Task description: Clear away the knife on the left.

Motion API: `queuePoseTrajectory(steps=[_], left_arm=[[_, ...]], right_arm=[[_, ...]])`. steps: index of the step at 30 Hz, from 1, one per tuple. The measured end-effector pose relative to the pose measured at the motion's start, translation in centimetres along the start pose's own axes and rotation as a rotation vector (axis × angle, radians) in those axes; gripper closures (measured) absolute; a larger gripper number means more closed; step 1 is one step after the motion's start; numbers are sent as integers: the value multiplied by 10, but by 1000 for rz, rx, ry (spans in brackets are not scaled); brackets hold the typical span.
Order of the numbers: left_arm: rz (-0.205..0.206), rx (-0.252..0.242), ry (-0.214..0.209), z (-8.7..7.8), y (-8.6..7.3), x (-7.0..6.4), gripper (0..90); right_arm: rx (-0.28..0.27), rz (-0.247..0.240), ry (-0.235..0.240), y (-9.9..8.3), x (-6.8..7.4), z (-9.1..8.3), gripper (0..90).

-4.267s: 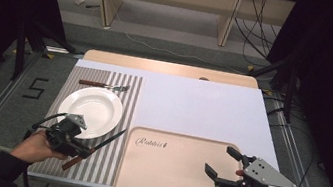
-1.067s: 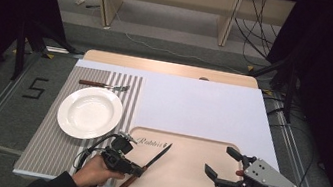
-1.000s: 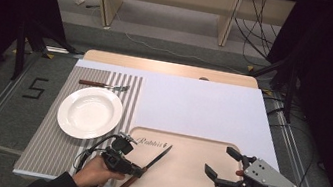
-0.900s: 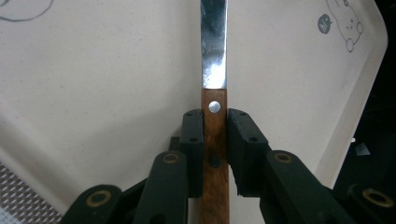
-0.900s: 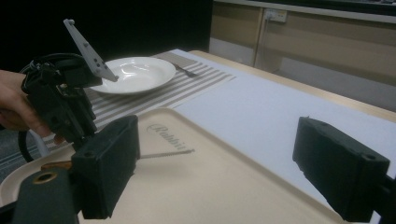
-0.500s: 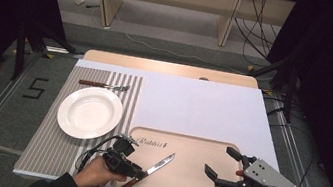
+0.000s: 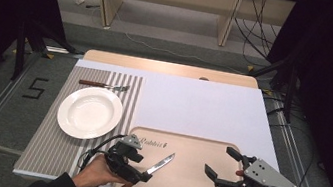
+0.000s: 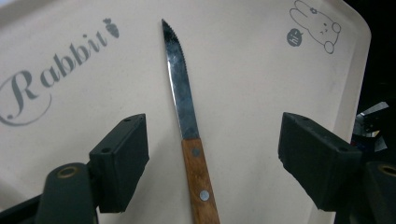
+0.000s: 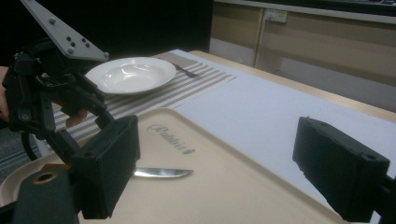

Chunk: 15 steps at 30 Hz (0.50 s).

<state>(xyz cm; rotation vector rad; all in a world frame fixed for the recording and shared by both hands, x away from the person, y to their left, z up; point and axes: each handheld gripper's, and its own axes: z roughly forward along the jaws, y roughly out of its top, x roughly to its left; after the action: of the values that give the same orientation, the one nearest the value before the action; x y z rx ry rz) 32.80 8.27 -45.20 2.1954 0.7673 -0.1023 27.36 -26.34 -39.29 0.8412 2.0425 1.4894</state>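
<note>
Steak knife (image 8: 189, 126), wooden-handled, serrated, flat on the rabbit tray (image 8: 261, 65), tip toward 1 o'clock in the high view; left gripper (image 8: 210, 163) wide open astride the handle, holding nothing, best lifted straight clear; right gripper (image 7: 224, 163) open, empty.

tray (image 8: 261, 70): "rabbit" w/ carrot, "hi" bubble by bunny; floor (image 7: 9, 114) marked "5".
</note>
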Motion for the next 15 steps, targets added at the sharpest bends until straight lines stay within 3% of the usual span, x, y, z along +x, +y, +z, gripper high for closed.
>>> queuePoseTrajectory(steps=[4,15], left_arm=[[25,-22,-7,0,1,-2,283],[94,6,8,10,4,-8,333]], right_arm=[[0,-3,-1,0,0,0,158],[2,0,1,0,0,0,158]])
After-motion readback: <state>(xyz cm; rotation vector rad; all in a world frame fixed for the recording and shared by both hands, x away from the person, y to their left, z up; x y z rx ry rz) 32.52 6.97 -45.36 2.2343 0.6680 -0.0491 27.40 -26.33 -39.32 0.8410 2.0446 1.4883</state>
